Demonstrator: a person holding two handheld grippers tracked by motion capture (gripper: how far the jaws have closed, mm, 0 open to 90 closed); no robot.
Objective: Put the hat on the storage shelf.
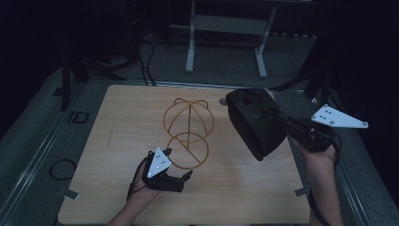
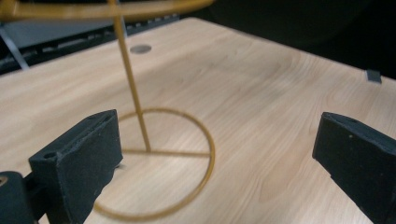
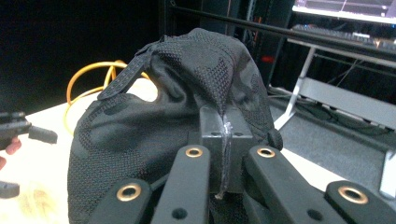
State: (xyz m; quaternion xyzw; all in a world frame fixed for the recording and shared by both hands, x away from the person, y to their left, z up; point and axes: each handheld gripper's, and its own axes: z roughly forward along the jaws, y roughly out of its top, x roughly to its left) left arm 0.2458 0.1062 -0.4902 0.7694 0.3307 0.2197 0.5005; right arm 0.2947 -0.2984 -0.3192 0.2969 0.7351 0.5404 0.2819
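**Wood, wire and woven cloth**

The bench (image 1: 244, 188) was pale wood, smooth and matt with visible grain. The hat stand (image 1: 188, 129) looked like thin golden wire, faintly shiny. The black cap (image 3: 140, 135) was textured mesh cloth; the jaws were matt black plastic.

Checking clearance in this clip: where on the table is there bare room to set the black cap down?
Bare wood lies left of the wire stand to the table edge, and along the near edge beside the left gripper. The middle is crowded; the right gripper holds the black cap over the right side.

A wire stand (image 1: 188, 132) stands mid-table (image 1: 244, 188), with the cap (image 1: 256, 122) to its right.
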